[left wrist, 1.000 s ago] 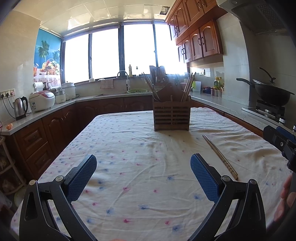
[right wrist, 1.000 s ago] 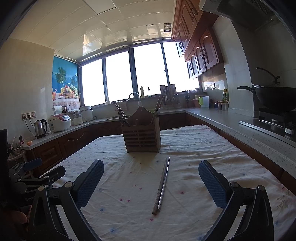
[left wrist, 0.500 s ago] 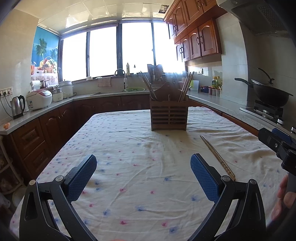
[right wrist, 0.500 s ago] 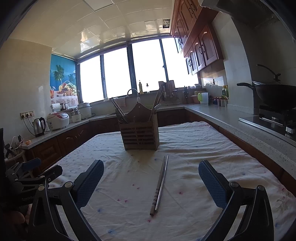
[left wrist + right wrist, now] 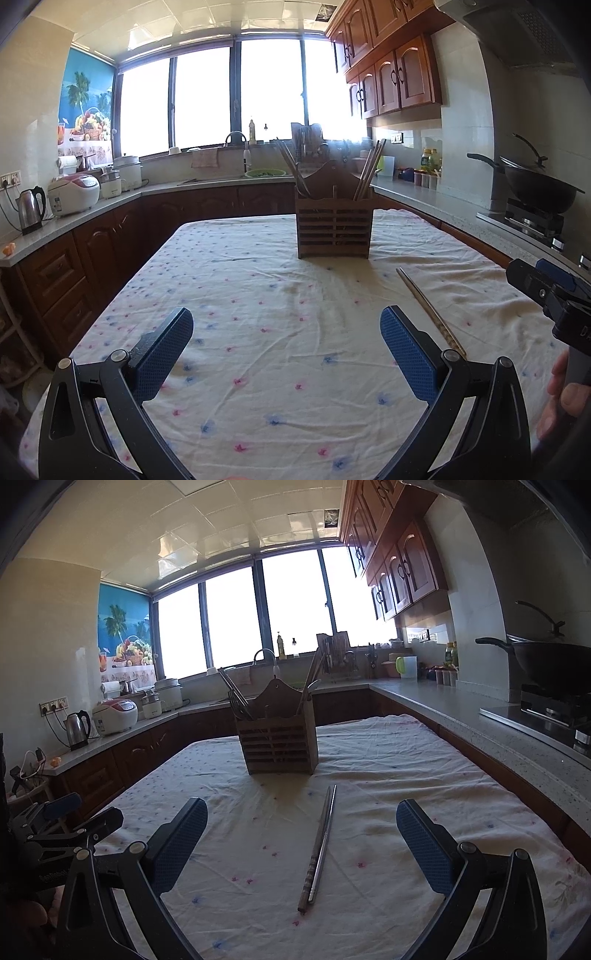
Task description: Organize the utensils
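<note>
Chopsticks (image 5: 320,843) lie loose on the flowered tablecloth (image 5: 406,775), one pair side by side, pointing roughly toward the wooden utensil holder (image 5: 277,740) that stands further up the table; the pair sits just in front of the right gripper (image 5: 302,840), between its blue pads (image 5: 424,849) though apart from both; from the left gripper (image 5: 286,354) the same pair shows off to the right (image 5: 430,312), well outside its reach.

Most of the sorting looks finished to me; the holder already carries several sticks and what seems a spoon or two, leaning out of its left and right compartments; I count roughly three or four handles on each side, but they overlap against the bright window and an exact number is beyond me. What is left, as far as I can see, is this single pair on the cloth; nothing else lies loose.

Both tools have their jaws spread wide and hold nothing. One holder, one loose pair, two grippers; a hand (image 5: 561,398) grips the right tool at the edge of the left view.
</note>
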The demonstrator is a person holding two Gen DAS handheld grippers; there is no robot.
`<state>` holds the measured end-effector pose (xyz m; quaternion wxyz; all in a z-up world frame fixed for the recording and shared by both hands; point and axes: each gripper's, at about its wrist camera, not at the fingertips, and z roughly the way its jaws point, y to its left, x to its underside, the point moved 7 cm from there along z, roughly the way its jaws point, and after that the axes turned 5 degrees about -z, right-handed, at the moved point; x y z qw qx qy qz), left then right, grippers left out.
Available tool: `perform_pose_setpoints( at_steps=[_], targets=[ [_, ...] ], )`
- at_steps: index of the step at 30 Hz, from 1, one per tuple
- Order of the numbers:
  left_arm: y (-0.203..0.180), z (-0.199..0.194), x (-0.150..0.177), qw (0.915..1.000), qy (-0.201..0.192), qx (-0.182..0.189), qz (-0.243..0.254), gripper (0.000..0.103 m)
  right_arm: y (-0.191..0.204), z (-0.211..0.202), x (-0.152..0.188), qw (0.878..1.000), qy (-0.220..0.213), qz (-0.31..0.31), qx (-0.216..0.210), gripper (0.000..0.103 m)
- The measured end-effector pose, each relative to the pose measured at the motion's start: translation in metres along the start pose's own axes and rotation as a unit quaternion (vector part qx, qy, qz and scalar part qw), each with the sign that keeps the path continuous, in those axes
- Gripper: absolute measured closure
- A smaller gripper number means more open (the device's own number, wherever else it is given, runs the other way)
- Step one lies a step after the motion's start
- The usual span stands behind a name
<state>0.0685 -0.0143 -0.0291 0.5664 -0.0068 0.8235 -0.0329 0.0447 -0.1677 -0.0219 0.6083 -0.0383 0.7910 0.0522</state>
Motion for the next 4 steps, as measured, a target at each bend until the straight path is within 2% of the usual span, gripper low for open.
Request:
perform_pose_setpoints(
  at_steps=[4],
  targets=[
    [-0.0032, 0.0027, -0.0003, 0.9999, 0.006, 0.009, 0.002, 0.000, -0.0031, 0.0055, -0.0003, 1.000, 0.008, 0.003, -0.002, 0.000]
  ],
)
